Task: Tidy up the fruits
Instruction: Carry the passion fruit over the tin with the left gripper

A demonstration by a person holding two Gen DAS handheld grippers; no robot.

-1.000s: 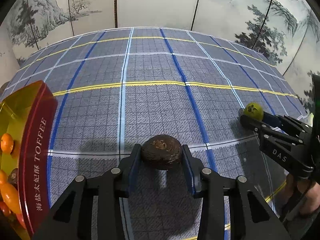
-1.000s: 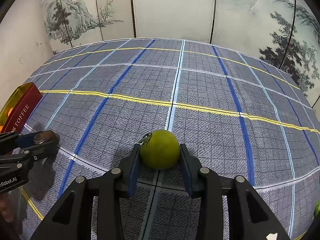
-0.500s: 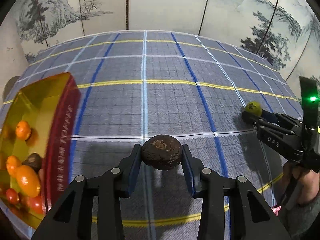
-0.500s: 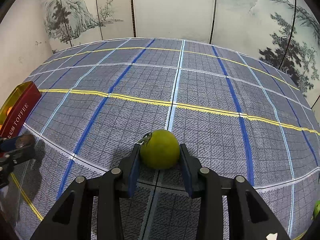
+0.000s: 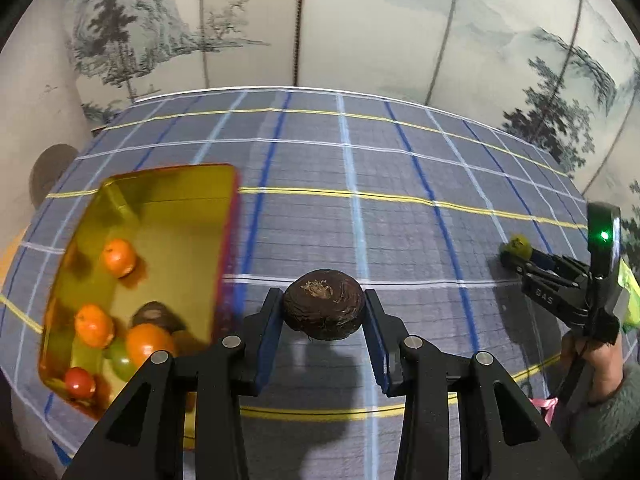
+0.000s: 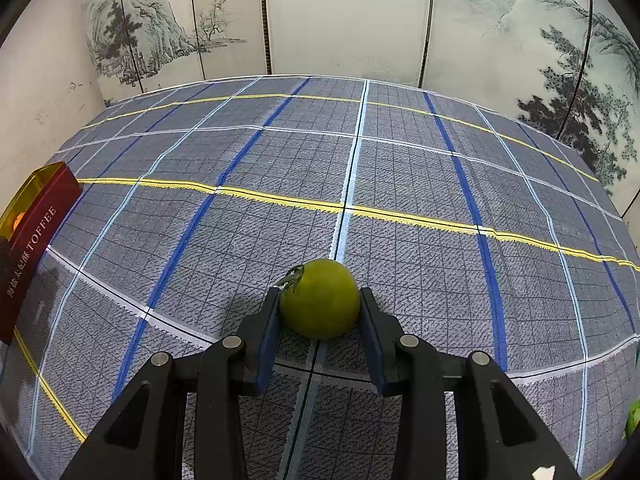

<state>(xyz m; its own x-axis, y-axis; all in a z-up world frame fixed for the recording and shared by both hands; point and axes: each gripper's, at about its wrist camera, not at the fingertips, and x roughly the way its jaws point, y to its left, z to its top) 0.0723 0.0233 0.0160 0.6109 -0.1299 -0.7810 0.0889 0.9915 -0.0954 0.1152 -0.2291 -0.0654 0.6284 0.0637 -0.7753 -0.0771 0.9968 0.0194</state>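
My left gripper (image 5: 324,312) is shut on a dark brown round fruit (image 5: 323,309) and holds it above the cloth, just right of a gold tin (image 5: 168,188) with a red side. The tin holds several fruits, among them oranges (image 5: 118,257), a green one (image 5: 120,360) and a small red one (image 5: 80,382). My right gripper (image 6: 319,312) is shut on a green fruit (image 6: 320,298) low over the checked cloth. It also shows at the right of the left wrist view (image 5: 516,250). The tin's red side (image 6: 30,248) sits at the far left of the right wrist view.
A blue-grey checked tablecloth (image 6: 400,168) with yellow, blue and white lines covers the table. Painted folding screens (image 6: 344,16) stand behind it. A bright green thing (image 6: 634,416) peeks in at the right edge of the right wrist view.
My left gripper has lifted and swung left with the brown fruit, bringing the tin's inside into view. It has left the right wrist view. The right gripper has stayed still.
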